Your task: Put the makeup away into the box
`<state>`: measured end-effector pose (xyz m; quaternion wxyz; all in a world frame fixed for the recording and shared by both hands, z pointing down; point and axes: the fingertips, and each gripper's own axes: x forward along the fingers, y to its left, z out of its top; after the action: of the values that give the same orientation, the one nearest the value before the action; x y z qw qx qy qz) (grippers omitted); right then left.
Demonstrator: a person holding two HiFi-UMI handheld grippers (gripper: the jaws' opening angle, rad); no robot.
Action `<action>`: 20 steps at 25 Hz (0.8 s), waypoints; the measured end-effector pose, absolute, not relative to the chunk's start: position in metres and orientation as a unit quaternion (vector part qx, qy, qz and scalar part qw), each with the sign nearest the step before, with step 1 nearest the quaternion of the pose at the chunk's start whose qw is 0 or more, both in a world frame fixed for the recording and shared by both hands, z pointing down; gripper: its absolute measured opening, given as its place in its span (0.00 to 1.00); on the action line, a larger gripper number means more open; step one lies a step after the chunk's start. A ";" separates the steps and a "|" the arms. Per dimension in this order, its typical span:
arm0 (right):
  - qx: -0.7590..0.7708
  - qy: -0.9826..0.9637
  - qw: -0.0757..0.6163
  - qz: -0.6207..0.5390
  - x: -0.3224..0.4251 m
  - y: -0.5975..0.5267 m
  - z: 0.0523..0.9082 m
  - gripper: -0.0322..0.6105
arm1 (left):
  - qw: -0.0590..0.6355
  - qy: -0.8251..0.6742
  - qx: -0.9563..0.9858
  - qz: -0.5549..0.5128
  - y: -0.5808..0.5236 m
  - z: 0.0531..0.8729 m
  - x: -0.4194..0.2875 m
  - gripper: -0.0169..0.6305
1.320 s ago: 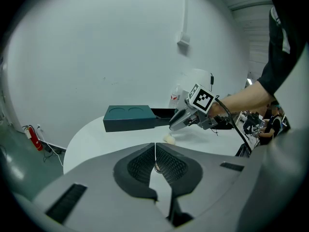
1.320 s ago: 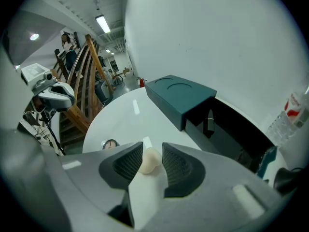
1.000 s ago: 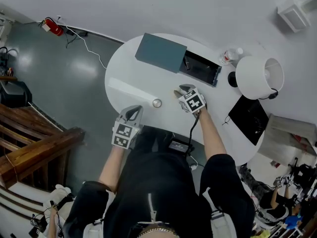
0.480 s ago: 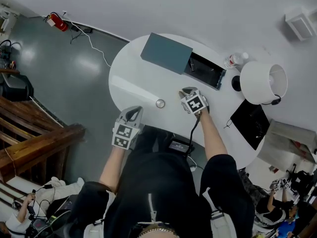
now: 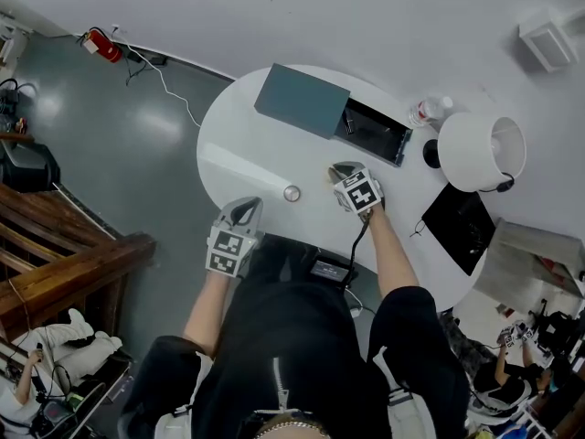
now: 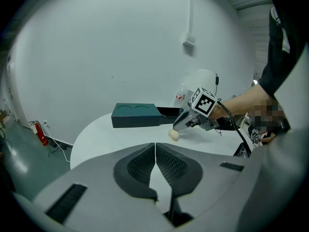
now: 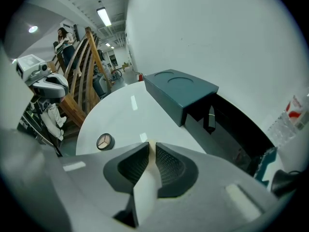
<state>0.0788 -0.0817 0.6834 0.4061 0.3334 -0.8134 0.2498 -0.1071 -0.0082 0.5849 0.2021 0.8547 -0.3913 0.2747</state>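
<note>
Cream and egg-shaped, the sponge sits on the desk just in front of the box, on the near side of its open drawer. The right claw has it between its pads: the jaws have just been closing and stand nearly together, pressing the sponge from both sides. It looks like soft foam, so I judge it very light and springy. It should squash under the pads rather than slide, and nothing in it can break. The risk is that a pinch near the narrow tip squeezes it out, so the hold belongs across the fat middle, with just enough squeeze to dent it. The left claw is closed on nothing, at the desk edge farthest from the box. A round compact lies farther from the box than the sponge; it looks hard, flat and probably slick, best taken across its rim
</note>
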 end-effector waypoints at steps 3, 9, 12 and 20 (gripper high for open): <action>0.341 -0.818 0.394 0.244 0.081 -0.088 0.670 0.12 | 0.201 -0.390 0.856 0.274 -0.010 0.584 -0.105 0.05; 0.361 -0.827 0.371 0.219 0.095 -0.109 0.638 0.12 | 0.199 -0.387 0.858 0.272 -0.013 0.583 -0.100 0.05; 0.373 -0.827 0.362 0.214 0.104 -0.120 0.625 0.12 | 0.199 -0.384 0.859 0.275 -0.013 0.585 -0.097 0.05; 0.429 -0.811 0.330 0.222 0.141 -0.149 0.609 0.12 | 0.200 -0.379 0.860 0.277 -0.018 0.586 -0.089 0.05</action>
<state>0.1408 -0.1487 0.6091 0.3298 0.4289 -0.8112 0.2217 -0.0888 -0.0181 0.5856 0.2004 0.8601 -0.3787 0.2768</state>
